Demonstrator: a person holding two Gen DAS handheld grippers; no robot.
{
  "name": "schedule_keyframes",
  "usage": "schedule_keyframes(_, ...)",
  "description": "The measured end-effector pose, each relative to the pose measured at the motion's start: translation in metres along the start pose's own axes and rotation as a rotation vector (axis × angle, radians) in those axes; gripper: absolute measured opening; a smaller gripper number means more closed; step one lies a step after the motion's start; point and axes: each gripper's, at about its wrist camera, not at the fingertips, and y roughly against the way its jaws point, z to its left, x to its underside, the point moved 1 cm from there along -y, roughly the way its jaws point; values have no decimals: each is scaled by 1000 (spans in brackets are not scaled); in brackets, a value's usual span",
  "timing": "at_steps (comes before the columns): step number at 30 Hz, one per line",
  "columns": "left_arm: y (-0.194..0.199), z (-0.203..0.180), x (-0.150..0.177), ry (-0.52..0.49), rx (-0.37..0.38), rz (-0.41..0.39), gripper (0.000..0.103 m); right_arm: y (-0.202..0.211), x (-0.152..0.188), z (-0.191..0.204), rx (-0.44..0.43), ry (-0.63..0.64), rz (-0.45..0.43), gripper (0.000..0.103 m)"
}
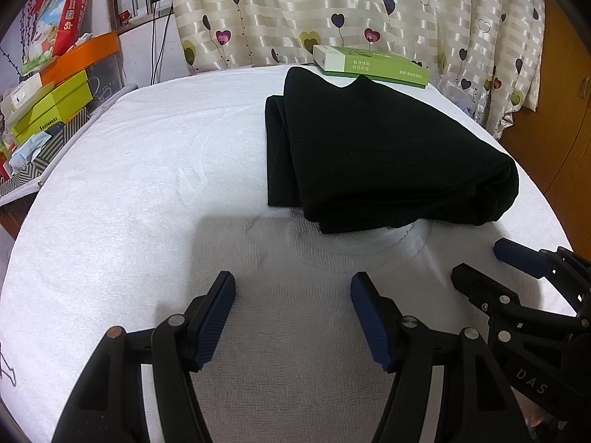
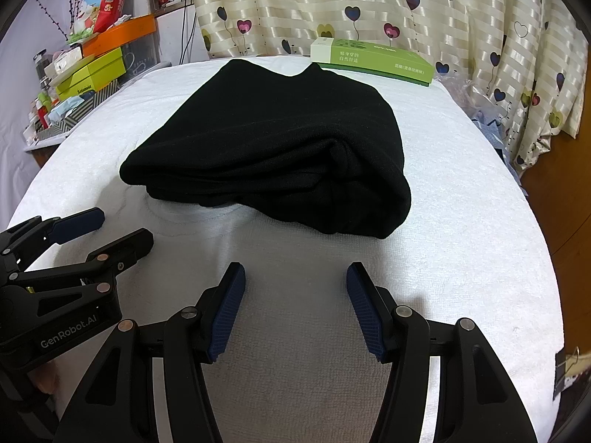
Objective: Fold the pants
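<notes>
Pants [image 2: 273,147], black and already folded into a compact stack, are lying on the white-towelled table [image 2: 461,258], beyond both grippers. Right gripper [image 2: 295,306], nearer, and left gripper [image 1: 291,317] are hovering, jaws open and empty.

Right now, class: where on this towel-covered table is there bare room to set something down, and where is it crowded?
Free: the white towel left of the folded black pants, and the strip between pants and both open grippers. Crowded: the far edge, where the green box touches the pants.
</notes>
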Motion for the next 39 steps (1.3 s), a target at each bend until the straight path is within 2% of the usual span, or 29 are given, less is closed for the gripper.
schedule_keyframes(39, 0, 0, 0, 1, 1, 0, 68, 0, 0, 0, 0, 1, -1, 58)
